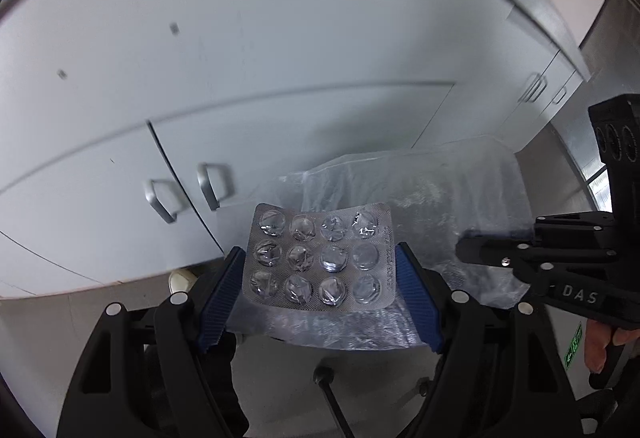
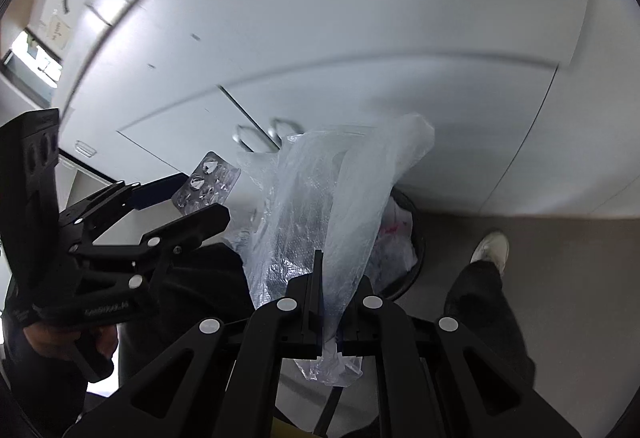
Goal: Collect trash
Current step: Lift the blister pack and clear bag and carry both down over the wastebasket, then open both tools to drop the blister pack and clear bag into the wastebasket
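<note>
A silver blister pack (image 1: 320,262) with emptied pockets sits between the blue pads (image 1: 224,290) of my left gripper (image 1: 320,253), which is shut on its two side edges. It hangs above a clear plastic bag (image 1: 420,197). In the right wrist view the same blister pack (image 2: 208,183) shows in the left gripper (image 2: 202,197) at the left. My right gripper (image 2: 318,266) is shut on the crumpled clear bag (image 2: 332,197), which stands up from its fingers. The right gripper (image 1: 472,246) also enters the left wrist view from the right.
A black bin (image 2: 418,238) with a white liner (image 2: 396,234) stands on the floor behind the bag. White cabinet doors with metal handles (image 1: 160,197) fill the background. A person's white shoe (image 2: 492,244) and dark trouser leg (image 2: 480,302) are at the right.
</note>
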Available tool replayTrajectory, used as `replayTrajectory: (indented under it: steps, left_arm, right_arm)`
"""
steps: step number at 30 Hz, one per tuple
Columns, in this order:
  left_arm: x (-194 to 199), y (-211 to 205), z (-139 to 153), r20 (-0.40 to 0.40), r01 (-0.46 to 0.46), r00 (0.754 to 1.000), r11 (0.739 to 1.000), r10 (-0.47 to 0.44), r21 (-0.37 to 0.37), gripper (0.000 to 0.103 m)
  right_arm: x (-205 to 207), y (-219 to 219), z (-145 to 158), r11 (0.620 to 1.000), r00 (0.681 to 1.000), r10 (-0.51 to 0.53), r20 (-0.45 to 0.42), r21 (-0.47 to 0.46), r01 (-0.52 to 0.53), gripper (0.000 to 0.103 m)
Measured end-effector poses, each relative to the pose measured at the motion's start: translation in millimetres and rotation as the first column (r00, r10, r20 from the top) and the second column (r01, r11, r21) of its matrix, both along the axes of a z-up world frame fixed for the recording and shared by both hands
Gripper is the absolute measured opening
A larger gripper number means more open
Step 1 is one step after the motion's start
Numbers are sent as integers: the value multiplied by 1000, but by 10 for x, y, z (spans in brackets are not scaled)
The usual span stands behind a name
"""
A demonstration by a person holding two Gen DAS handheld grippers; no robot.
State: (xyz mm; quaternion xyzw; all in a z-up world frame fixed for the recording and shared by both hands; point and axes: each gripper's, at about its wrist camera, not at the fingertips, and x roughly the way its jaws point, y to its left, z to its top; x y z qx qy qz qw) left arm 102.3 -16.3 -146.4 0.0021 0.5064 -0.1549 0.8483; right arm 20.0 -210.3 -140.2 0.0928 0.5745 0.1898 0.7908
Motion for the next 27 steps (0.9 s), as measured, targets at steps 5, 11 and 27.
replayTrajectory:
  steps: [5,11,27]
  left_arm:
    - [247,-52,-708,-110,-28,994,1000,27,-10,74]
    - [526,-79,-1485,-202,-35,978,998,44,48,74]
    - [798,-68,-2441,-368,-18,929,997,43,73,77]
  right_arm:
    - [251,82,-729,999,991,1,-137,33,3,9]
    - [527,167,-1386,1000,973,-8,-233,9,10,9]
    - [873,139,-2061,999,942,-28,-336,-32,18,34]
